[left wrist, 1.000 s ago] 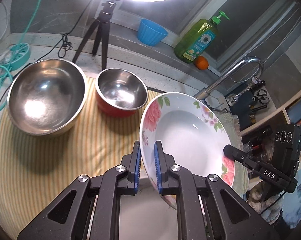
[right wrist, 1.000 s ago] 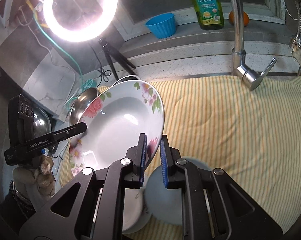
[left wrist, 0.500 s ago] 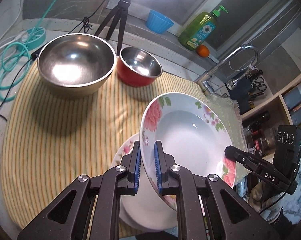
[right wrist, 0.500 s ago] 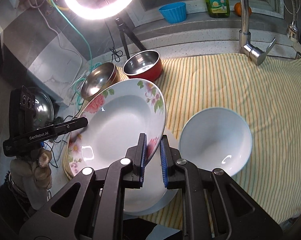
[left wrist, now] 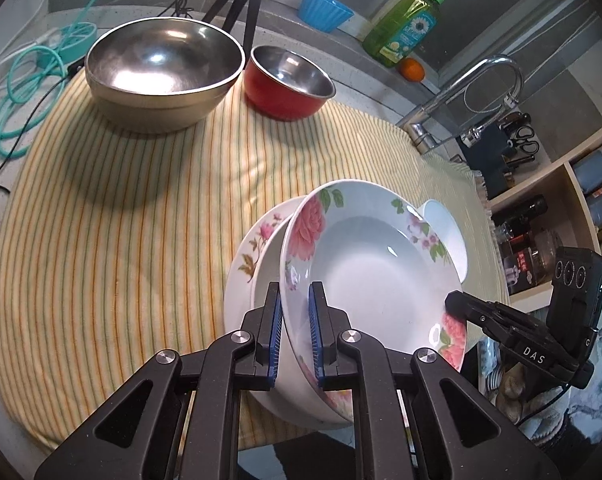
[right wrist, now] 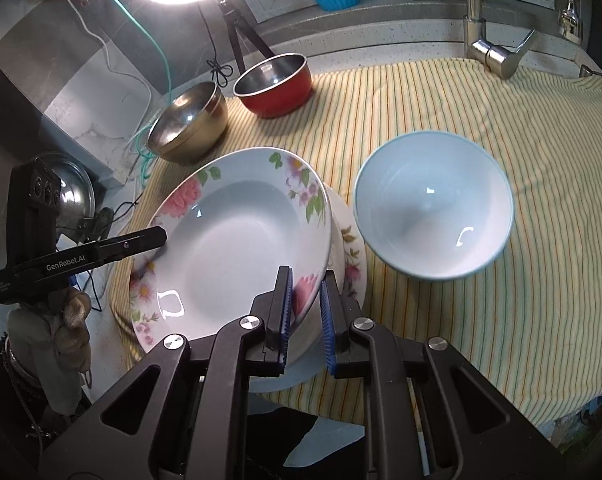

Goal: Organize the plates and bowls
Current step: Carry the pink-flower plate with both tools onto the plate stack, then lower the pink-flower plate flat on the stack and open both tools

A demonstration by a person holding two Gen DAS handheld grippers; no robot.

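Note:
Both grippers hold one floral deep plate [left wrist: 365, 276] by opposite rims, tilted, just above a second floral plate [left wrist: 249, 256] lying on the striped cloth. My left gripper [left wrist: 295, 334] is shut on the plate's near rim. My right gripper [right wrist: 305, 316] is shut on the other rim of the floral deep plate [right wrist: 229, 240]. A white bowl [right wrist: 433, 208] stands right of the plates. A large steel bowl [left wrist: 161, 68] and a red bowl [left wrist: 289, 80] stand at the back.
The yellow striped cloth [left wrist: 121, 216] covers the counter. A faucet [right wrist: 481, 20] rises at the back right, with a soap bottle [left wrist: 405, 28], an orange [left wrist: 412, 69] and a blue cup [left wrist: 323, 4] on the ledge. A tripod [right wrist: 237, 24] and teal cable [left wrist: 25, 92] are at the back left.
Both grippers have pulled back and lowered the floral plate toward the second plate near the front edge. The white bowl has come into view beside it.

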